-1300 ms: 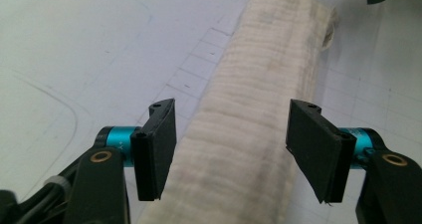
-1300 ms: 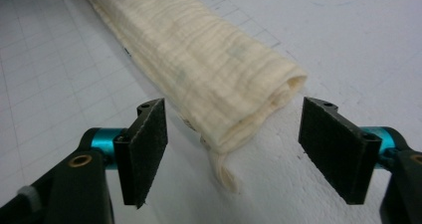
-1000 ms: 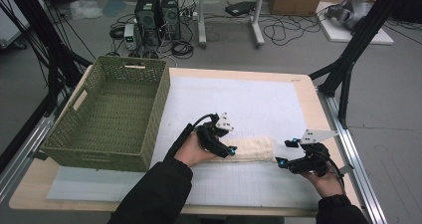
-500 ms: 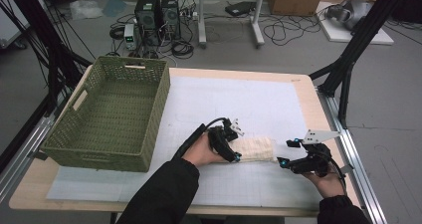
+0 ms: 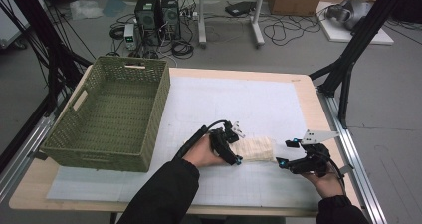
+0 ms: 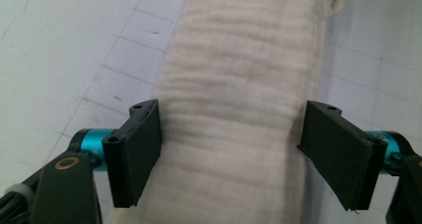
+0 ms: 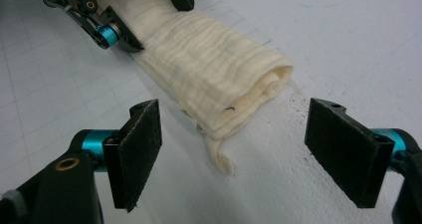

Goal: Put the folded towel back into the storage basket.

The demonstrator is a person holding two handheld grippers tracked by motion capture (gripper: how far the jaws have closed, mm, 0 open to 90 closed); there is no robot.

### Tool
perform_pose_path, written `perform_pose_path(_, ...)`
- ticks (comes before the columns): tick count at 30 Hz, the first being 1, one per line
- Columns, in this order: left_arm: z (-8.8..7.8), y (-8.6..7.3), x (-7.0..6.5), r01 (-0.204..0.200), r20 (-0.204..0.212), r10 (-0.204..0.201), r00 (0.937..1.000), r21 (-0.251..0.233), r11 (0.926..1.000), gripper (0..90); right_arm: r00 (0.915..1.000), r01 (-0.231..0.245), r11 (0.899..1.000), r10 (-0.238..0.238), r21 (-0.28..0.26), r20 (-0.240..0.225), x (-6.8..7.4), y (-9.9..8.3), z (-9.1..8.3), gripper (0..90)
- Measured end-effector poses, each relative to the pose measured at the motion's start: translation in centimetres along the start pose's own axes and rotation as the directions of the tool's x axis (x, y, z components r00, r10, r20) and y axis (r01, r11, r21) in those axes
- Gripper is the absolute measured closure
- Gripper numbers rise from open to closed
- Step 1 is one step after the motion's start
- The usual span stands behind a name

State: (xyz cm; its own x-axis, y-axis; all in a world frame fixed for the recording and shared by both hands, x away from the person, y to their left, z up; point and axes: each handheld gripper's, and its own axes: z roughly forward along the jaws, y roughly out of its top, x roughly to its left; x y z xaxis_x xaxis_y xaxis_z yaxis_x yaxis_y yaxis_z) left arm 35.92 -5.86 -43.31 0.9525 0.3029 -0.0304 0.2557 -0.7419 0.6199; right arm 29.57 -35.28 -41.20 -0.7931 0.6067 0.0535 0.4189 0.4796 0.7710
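A rolled cream cloth (image 5: 257, 148) lies on the white mat near the table's front edge. My left gripper (image 5: 238, 147) is low over the roll's left end, and its jaws have just been opening. In the left gripper view the cloth (image 6: 239, 74) runs between the pads of that gripper (image 6: 231, 149); the left pad sits at the cloth's edge and the right pad stands clear of it. My right gripper (image 5: 284, 153) is open just right of the roll. The roll's loose end (image 7: 249, 104) lies ahead of the right gripper (image 7: 234, 149), with nothing between its pads.
A green woven basket (image 5: 130, 64) stands on the left of the table with nothing showing inside. The white grid mat (image 5: 239, 99) covers most of the wooden tabletop. Black frame struts rise at both sides, and cables and computers sit on the floor beyond.
My left gripper moved right and down onto the roll's left end, and its jaws widened. The right gripper kept still.
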Motion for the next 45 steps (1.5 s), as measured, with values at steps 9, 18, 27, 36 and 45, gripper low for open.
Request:
perform_pose_path(9,0.0,0.1,-0.4,0.001,-0.027,-0.001,0.9996,0.005,1.0,25.2,1.0,0.006,1.0,-0.006,0.005,0.007,0.1,0.0,0.1,21.5)
perform_pose_path(18,-0.4,0.2,-1.1,0.006,-0.019,-0.006,0.9998,0.024,0.9997,42.5,0.9998,0.008,1.0,-0.008,0.005,0.016,0.1,0.0,0.0,21.5)
perform_pose_path(27,-0.5,0.3,-1.0,0.011,-0.026,-0.01,0.9996,0.028,0.9996,56.4,0.9997,0.005,1.0,-0.005,0.002,0.025,0.0,0.0,-0.1,21.5)
perform_pose_path(36,-0.6,0.4,-0.8,0.027,-0.044,-0.026,0.9987,0.022,0.9994,75.5,0.9995,0.009,1.0,-0.009,-0.002,0.03,0.1,0.2,-0.1,21.5)
perform_pose_path(45,-0.6,0.4,-0.8,0.041,-0.035,-0.04,0.9986,0.018,0.999,81.4,0.9996,0.0,1.0,0.001,-0.004,0.027,-0.1,0.0,-0.1,21.6)
